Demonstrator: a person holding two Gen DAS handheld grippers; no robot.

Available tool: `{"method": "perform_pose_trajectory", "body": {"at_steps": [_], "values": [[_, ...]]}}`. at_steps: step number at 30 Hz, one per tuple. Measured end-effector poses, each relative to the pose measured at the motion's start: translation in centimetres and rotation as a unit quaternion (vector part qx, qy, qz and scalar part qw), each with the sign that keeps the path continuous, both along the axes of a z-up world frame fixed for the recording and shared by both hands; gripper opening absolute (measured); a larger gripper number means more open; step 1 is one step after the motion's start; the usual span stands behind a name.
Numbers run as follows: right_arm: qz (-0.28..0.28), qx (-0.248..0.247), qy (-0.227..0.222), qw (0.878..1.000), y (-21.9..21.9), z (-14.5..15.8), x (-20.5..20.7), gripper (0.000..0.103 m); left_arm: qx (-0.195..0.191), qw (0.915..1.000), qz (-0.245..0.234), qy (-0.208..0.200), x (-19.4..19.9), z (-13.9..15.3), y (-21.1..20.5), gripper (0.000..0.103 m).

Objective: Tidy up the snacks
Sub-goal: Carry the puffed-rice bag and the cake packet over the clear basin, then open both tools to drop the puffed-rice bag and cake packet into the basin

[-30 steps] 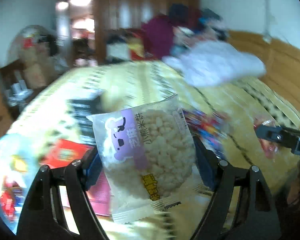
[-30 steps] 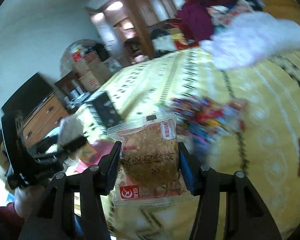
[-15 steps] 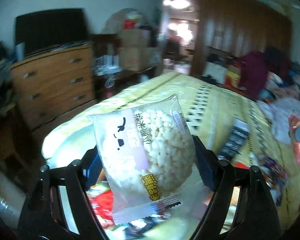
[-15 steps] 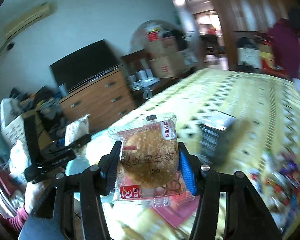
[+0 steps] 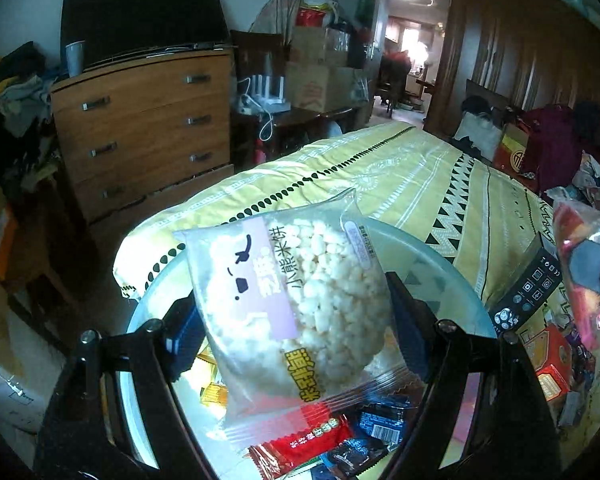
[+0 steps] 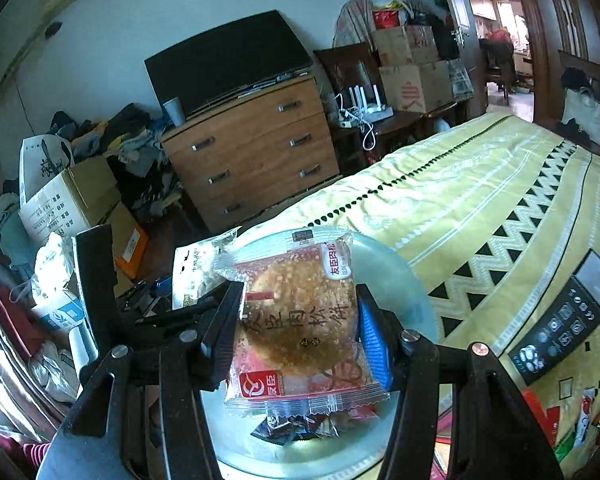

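Observation:
My left gripper [image 5: 292, 320] is shut on a clear packet of white puffed rice cake [image 5: 300, 304] with a purple stripe. It hangs above a pale blue bowl [image 5: 432, 256] on the bed corner, where red and dark blue snack packets [image 5: 300, 440] lie. My right gripper [image 6: 296, 328] is shut on a packet holding a brown round cake [image 6: 296, 320] with a red label, also over the pale blue bowl [image 6: 396, 276]. In the right wrist view the left gripper [image 6: 148, 304] and its rice cake packet [image 6: 196, 264] show just to the left.
The bed has a yellow patterned cover [image 5: 400, 172]. A black remote control [image 6: 564, 316] lies on it to the right, with red snack boxes [image 5: 548, 360] nearby. A wooden chest of drawers [image 6: 252, 148], cardboard boxes [image 6: 72, 200] and piled clothes stand past the bed's edge.
Both grippers swung left from the snack pile in the middle of the bed to the bowl at its corner, each still holding its packet. The views now face the chest of drawers.

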State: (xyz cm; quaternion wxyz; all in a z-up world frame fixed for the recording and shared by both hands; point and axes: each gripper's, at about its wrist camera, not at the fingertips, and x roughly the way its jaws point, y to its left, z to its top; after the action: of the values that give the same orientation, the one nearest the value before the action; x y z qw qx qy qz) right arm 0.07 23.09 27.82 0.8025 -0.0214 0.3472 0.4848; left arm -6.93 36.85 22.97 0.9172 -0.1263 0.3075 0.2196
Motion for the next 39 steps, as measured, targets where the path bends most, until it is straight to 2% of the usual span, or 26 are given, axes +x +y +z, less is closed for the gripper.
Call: {"method": "perform_pose_trajectory", "body": {"at_steps": [8, 29, 39], "values": [[-0.005, -0.002, 0.012, 1.0, 0.2, -0.7, 1.4, 0.058, -0.007, 1.0, -0.001, -0.001, 0.2, -0.2, 0.7, 0.081], [-0.001, -0.005, 0.017, 1.0, 1.0, -1.3, 1.0, 0.058, -0.006, 1.0, 0.004, 0.003, 0.1, -0.3, 1.3, 0.081], [0.004, -0.006, 0.016, 1.0, 1.5, -1.2, 0.3, 0.066, -0.013, 0.9996, 0.02, 0.015, -0.2, -0.9, 1.7, 0.082]]}}
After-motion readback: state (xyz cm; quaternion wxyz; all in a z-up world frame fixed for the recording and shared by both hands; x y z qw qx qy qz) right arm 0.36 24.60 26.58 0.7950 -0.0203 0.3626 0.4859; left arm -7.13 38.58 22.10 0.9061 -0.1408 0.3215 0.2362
